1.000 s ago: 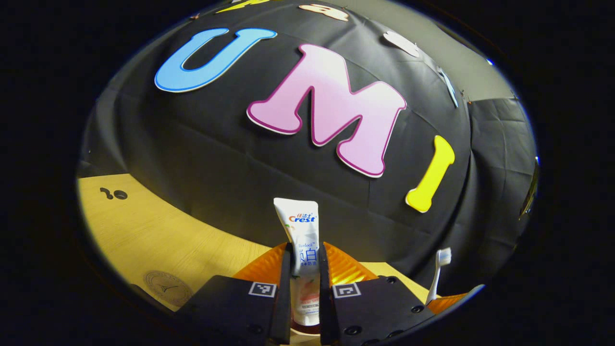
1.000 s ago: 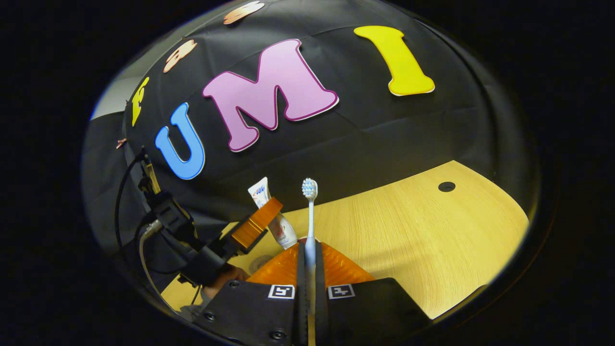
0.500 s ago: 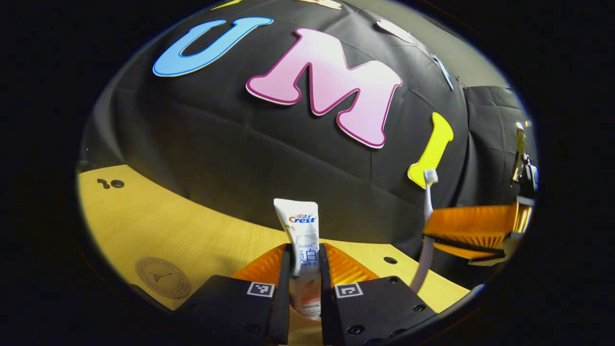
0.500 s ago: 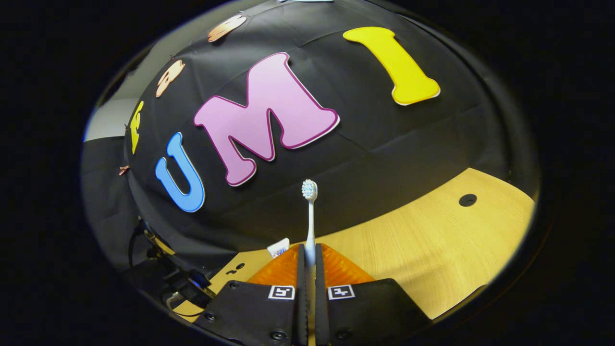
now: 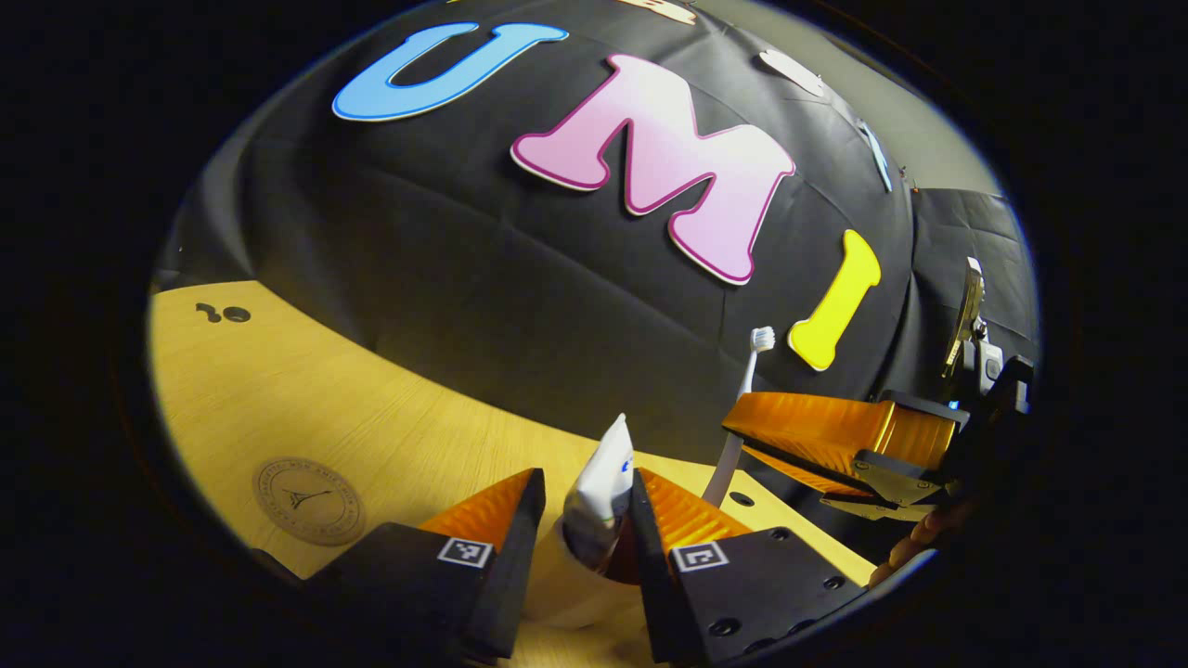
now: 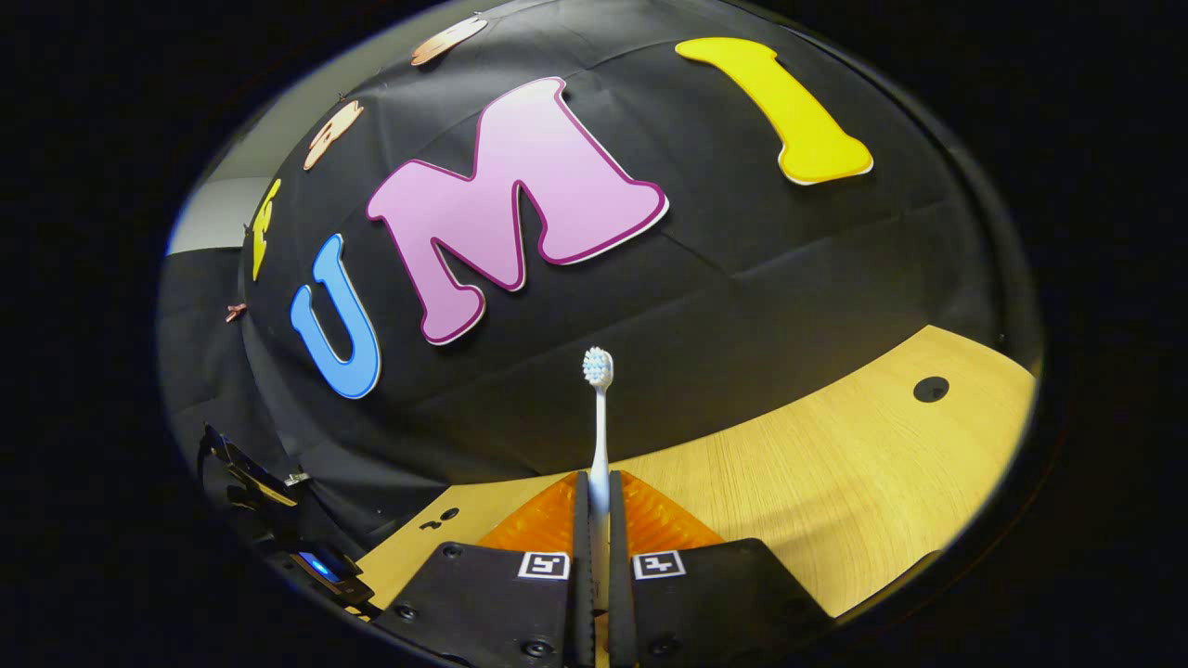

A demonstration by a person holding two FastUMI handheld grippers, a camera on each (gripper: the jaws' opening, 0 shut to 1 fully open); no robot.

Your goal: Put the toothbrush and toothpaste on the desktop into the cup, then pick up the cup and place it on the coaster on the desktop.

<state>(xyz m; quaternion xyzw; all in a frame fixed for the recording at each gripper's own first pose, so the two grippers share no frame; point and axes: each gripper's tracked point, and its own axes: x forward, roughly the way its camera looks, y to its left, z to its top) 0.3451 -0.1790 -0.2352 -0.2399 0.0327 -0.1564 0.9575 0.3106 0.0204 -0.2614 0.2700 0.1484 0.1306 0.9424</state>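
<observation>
Dropping the toothpaste into the cup looks like the step in hand: in the left gripper view the tube stands tilted between the left gripper, cap end down in a pale cup whose rim sits low between the fingers. The jaws stand apart, and whether either finger touches the tube I cannot tell; the cup is partly hidden. The right gripper is clamped narrow on the toothbrush, bristles up, handle pinched between both fingers; the left gripper view shows that gripper at 3 o'clock, brush shaft slanting down toward the cup, a hand just visible beneath it. Next move, by my reading: bring the brush over the cup mouth, handle down, and let go without knocking the tube or tipping the cup; then one gripper takes the cup. The coaster, a round brown disc, lies at 8 o'clock in the left gripper view, well apart from the cup. Surface: pale wood-grain desk with a dark cable hole at 3 o'clock in the right gripper view. Black cloth wall behind.
</observation>
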